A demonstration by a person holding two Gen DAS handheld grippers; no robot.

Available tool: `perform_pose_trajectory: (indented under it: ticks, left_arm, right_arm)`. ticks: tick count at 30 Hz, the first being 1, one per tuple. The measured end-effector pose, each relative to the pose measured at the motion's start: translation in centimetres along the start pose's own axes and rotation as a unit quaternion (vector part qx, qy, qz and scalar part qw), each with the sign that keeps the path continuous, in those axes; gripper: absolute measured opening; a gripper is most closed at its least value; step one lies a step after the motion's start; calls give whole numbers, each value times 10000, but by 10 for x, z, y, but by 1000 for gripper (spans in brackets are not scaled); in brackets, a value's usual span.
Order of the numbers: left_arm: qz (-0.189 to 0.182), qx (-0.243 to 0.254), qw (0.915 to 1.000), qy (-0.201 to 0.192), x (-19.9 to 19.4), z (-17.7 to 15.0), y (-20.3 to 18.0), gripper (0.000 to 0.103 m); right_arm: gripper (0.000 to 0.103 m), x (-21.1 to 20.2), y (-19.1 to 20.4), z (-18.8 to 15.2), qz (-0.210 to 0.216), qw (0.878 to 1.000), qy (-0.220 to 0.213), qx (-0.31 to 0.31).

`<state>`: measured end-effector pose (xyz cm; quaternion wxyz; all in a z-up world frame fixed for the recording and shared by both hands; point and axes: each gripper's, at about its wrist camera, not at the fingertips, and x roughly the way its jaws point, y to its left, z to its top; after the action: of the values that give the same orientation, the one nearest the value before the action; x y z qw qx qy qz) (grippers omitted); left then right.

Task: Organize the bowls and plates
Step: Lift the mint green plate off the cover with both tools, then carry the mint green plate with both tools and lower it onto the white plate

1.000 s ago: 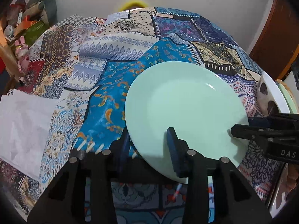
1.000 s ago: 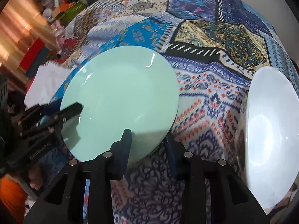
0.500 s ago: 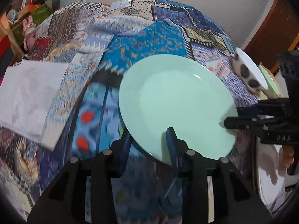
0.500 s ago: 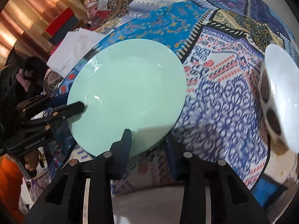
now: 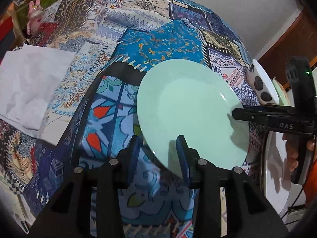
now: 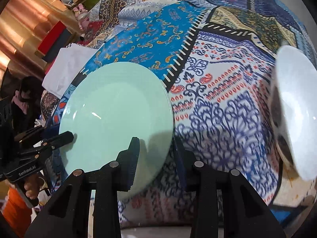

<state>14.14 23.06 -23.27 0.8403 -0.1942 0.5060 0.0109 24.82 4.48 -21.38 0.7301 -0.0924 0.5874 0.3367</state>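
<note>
A mint green plate (image 5: 188, 109) (image 6: 115, 115) hangs tilted above the patchwork cloth (image 5: 158, 39), held from two sides. My left gripper (image 5: 158, 152) is shut on its near rim and shows at the left of the right wrist view (image 6: 67, 136). My right gripper (image 6: 156, 152) is shut on the opposite rim and shows pinching the edge in the left wrist view (image 5: 235, 113). A white bowl with dark spots (image 5: 261, 83) (image 6: 293, 109) stands to the right on a pale green plate (image 5: 281, 91).
A large white plate (image 5: 275, 168) lies low on the right, under the hand on the right gripper. A white sheet (image 5: 29, 83) (image 6: 65, 69) lies on the cloth's left side. Boxes and toys (image 6: 59, 37) crowd the far left.
The plate has come up off the cloth with both grippers on it and moved toward the near edge of the table. The cloth's near edge now shows beneath it.
</note>
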Motion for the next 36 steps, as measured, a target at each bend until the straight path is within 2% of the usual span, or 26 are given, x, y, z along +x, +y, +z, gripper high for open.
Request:
perform_pose_trajectory:
  ticks: [5, 14, 24, 36]
  left_arm:
    - [-143, 52, 9999, 38, 5, 3, 1, 38]
    - [-171, 136, 9998, 1, 0, 0, -4, 36]
    - [-129, 65, 9999, -58, -20, -16, -7, 33]
    - [18, 469, 9976, -514, -61, -30, -42, 33]
  right_arm:
    - [35, 5, 12, -1, -38, 9993, 38, -358]
    - [30, -4, 12, -7, -64, 9997, -30, -229]
    - [30, -22, 24, -24, -170, 9980, -347, -508]
    - [30, -57, 23, -44, -46, 9956, -817, -446]
